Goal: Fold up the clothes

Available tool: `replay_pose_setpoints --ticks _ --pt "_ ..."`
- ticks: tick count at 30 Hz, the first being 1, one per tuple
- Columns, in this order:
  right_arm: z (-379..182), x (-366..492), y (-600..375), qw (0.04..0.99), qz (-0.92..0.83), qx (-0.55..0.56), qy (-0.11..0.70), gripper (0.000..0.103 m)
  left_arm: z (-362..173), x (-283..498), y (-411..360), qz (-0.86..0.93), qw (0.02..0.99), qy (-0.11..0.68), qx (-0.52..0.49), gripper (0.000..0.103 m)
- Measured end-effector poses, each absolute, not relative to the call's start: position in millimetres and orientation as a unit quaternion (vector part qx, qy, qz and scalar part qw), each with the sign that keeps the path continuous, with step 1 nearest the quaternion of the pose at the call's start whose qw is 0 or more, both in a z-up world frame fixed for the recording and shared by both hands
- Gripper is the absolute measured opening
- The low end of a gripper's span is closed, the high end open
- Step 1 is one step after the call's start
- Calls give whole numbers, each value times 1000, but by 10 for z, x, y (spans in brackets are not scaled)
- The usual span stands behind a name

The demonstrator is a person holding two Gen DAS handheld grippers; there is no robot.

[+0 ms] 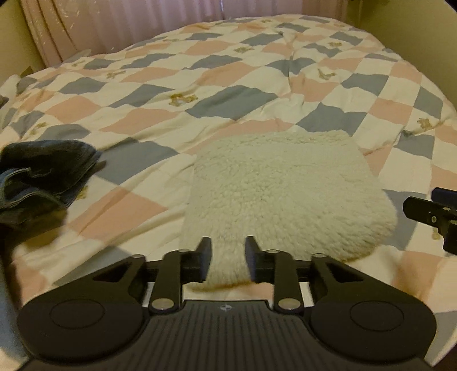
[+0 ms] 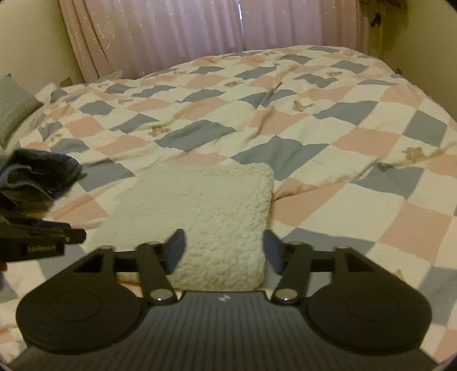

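A: Grippers?
B: Left gripper and right gripper both parted, gripping nothing.
A: Garment?
B: Folded cream fleece on quilt, just ahead, below both.

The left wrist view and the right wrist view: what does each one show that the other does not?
Only the left wrist view shows the right gripper from outside, at its right edge. Only the right wrist view shows a grey pillow at far left, and the left gripper from outside. Both share the folded cream fleece garment on the checked quilt, the dark denim garment and the pink curtain.
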State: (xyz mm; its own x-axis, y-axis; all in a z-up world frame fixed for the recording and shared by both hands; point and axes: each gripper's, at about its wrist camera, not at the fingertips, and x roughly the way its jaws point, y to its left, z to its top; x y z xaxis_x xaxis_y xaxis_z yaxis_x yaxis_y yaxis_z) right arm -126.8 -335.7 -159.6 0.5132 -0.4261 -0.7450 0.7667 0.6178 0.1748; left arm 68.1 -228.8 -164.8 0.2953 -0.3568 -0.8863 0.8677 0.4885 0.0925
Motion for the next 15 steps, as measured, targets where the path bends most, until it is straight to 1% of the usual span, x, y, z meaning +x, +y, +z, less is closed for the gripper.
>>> replay_pose_setpoints --ticks 1,5,10,12,14,15 --pt "-1523 -1299 -3313 832 -358 256 337 67 -1584 655 -2247 -409 746 435 295 34" --pt "-1296 -1398 -3184 831 -351 281 327 67 -1354 569 -2098 -412 739 451 285 35" --pt "-1064 -1421 -3085 838 -344 279 319 70 -1084 501 -1949 -415 749 429 288 39" --pt "-982 -1425 -3065 841 -342 279 313 70 -982 513 -1899 -416 753 424 283 39" --pt "-903 -1422 -3037 844 -341 276 308 75 -904 538 -1872 -415 758 419 279 41" --pt "-874 -1412 -3020 846 -340 273 308 76 -873 548 -1860 -413 760 417 278 41"
